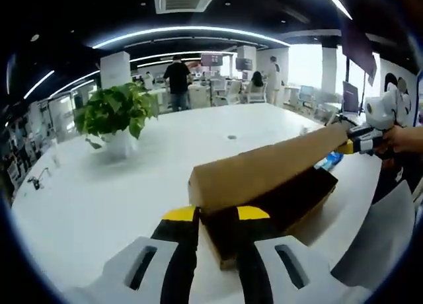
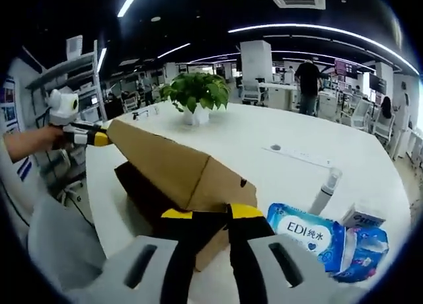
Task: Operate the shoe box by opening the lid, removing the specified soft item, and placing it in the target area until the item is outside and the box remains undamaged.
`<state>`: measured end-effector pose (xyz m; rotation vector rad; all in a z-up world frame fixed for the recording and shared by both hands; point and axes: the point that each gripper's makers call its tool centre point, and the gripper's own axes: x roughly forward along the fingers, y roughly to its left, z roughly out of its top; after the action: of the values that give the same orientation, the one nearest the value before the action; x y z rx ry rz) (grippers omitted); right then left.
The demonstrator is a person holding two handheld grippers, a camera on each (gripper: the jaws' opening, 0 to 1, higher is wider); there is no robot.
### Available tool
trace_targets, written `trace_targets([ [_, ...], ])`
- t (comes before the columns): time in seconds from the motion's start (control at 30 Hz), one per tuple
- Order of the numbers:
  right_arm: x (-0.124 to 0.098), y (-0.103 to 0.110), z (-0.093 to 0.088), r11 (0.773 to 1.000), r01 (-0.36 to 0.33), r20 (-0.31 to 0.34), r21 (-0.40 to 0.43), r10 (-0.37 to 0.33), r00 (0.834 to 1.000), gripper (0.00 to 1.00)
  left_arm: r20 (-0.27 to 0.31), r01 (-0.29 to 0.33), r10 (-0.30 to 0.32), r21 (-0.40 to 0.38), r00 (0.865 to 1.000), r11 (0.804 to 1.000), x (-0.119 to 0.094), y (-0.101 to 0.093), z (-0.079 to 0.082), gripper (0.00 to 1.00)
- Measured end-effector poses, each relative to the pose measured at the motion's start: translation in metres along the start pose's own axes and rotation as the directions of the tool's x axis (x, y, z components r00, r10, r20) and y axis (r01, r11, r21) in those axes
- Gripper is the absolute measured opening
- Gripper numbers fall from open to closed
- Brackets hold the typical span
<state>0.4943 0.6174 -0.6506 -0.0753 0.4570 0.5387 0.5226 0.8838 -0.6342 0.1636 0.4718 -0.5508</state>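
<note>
Both my grippers, left (image 1: 216,215) and right (image 2: 211,215), pinch opposite ends of the shoe box lid (image 1: 264,168), thin light cardboard that creases easily, so I grip edges gently.

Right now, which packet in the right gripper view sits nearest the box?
The blue EDI wipes pack, beside the cardboard box; the smaller packets lie farther right.

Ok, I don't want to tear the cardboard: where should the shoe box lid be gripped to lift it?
By its short end walls, left gripper and right gripper coming in endwise. The lid is long and tilted above the dark box, so end grips balance it and spare the long sides.
</note>
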Motion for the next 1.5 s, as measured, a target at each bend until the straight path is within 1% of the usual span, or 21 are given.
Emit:
trace_targets([
  [0.13,0.000,0.003,-0.005,1.000,-0.008,-0.005,-0.021,0.008,1.000,0.20,-0.006,0.009,-0.009,0.009,1.000,1.000,-0.001,-0.001,-0.005,0.21],
  [0.23,-0.001,0.005,-0.007,1.000,-0.022,-0.006,-0.019,0.022,1.000,0.22,-0.009,0.016,-0.016,0.010,1.000,1.000,-0.002,-0.003,-0.008,0.21],
  [0.37,0.000,0.010,-0.013,0.999,-0.044,-0.017,-0.022,0.043,0.999,0.27,-0.035,0.028,-0.027,0.034,0.999,0.999,-0.002,-0.006,-0.016,0.22],
  [0.57,0.001,0.016,-0.021,0.997,-0.071,-0.034,-0.017,0.070,0.997,0.32,-0.058,0.045,-0.043,0.034,0.997,0.998,-0.002,-0.010,-0.026,0.26],
  [0.73,0.001,0.021,-0.028,0.996,-0.088,-0.052,-0.019,0.087,0.995,0.36,-0.079,0.053,-0.049,0.049,0.996,0.997,-0.001,-0.014,-0.034,0.28],
  [0.87,0.003,0.024,-0.034,0.995,-0.100,-0.066,-0.016,0.099,0.993,0.38,-0.091,0.060,-0.055,0.046,0.994,0.997,-0.001,-0.016,-0.040,0.30],
  [1.0,0.004,0.026,-0.039,0.994,-0.111,-0.078,-0.001,0.111,0.991,0.40,-0.109,0.068,-0.063,0.046,0.992,0.997,0.000,-0.018,-0.047,0.31],
  [1.03,0.004,0.027,-0.040,0.993,-0.117,-0.076,0.021,0.118,0.990,0.41,-0.111,0.069,-0.064,0.045,0.992,0.997,0.001,-0.018,-0.048,0.32],
  [1.07,0.004,0.027,-0.040,0.992,-0.120,-0.074,0.027,0.121,0.990,0.41,-0.113,0.071,-0.065,0.043,0.991,0.997,0.001,-0.019,-0.049,0.32],
  [1.23,0.006,0.029,-0.046,0.992,-0.123,-0.092,0.024,0.125,0.988,0.42,-0.131,0.084,-0.079,0.036,0.988,0.996,0.003,-0.021,-0.055,0.34],
  [1.3,0.006,0.031,-0.048,0.990,-0.132,-0.090,0.055,0.136,0.987,0.43,-0.140,0.091,-0.085,0.033,0.986,0.995,0.003,-0.022,-0.058,0.34],
  [1.43,0.008,0.030,-0.053,0.990,-0.134,-0.103,0.052,0.139,0.985,0.43,-0.156,0.099,-0.093,0.035,0.983,0.994,0.004,-0.023,-0.063,0.35],
  [1.5,0.008,0.030,-0.055,0.989,-0.135,-0.103,0.066,0.142,0.985,0.43,-0.164,0.102,-0.095,0.034,0.982,0.994,0.005,-0.023,-0.066,0.35],
])
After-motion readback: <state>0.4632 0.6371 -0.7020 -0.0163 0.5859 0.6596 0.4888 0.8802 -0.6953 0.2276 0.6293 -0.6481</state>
